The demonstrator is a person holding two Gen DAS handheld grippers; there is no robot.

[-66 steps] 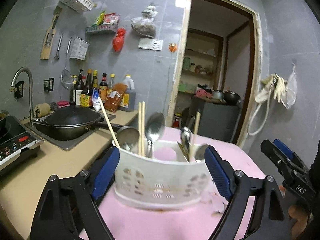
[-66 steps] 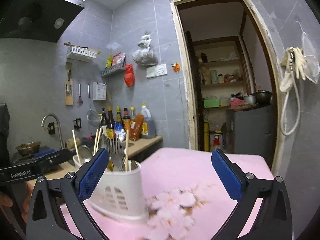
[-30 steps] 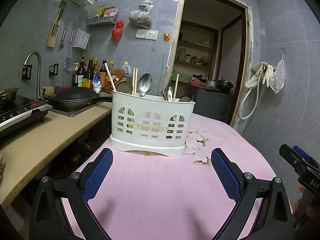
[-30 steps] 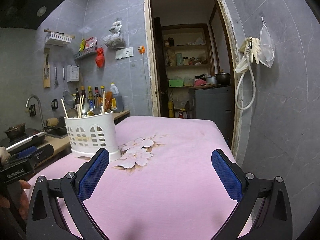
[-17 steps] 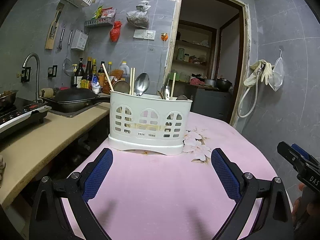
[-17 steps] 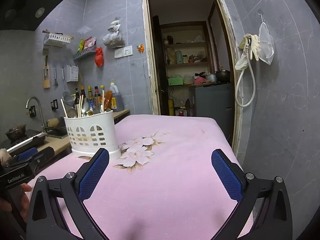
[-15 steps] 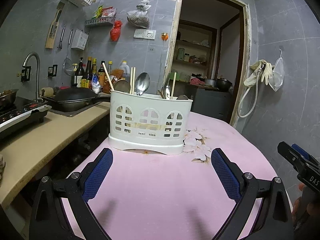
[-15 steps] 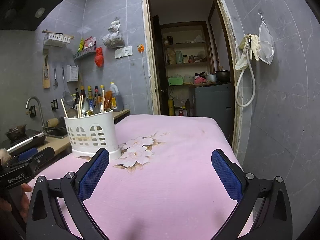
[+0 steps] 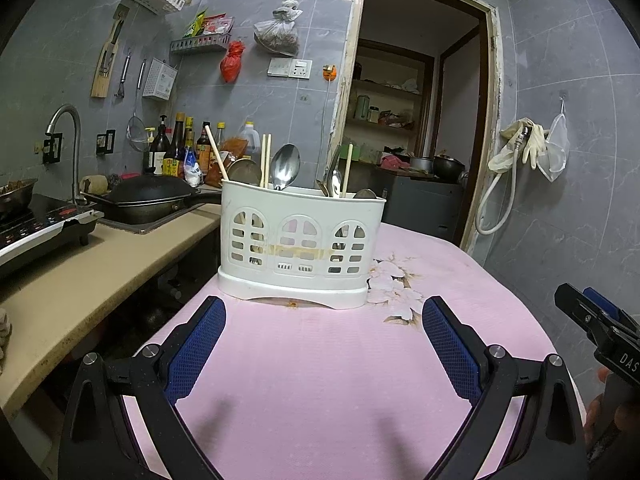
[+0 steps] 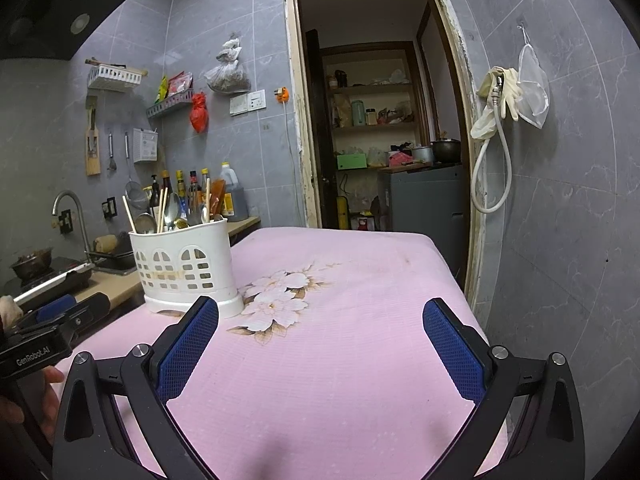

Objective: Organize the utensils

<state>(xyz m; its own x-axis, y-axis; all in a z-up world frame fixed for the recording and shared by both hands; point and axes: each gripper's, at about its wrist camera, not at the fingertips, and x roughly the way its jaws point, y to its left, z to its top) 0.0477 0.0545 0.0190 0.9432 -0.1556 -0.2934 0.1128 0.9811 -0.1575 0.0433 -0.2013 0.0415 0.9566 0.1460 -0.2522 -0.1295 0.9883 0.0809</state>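
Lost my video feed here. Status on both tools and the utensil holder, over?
Left tool open, empty. Right tool open, empty. Utensil holder upright on pink tablecloth, spoons and chopsticks inside. Nothing in the way.

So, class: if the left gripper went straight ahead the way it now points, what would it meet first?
Most likely the white utensil caddy, which stands centred ahead of the open left gripper on the pink tablecloth.

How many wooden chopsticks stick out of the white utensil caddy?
4 wooden chopsticks visible. One leans left at the left end of the white slotted plastic caddy; two stand together left of the large metal spoon; one stands upright near the right end. Others may be hidden inside.
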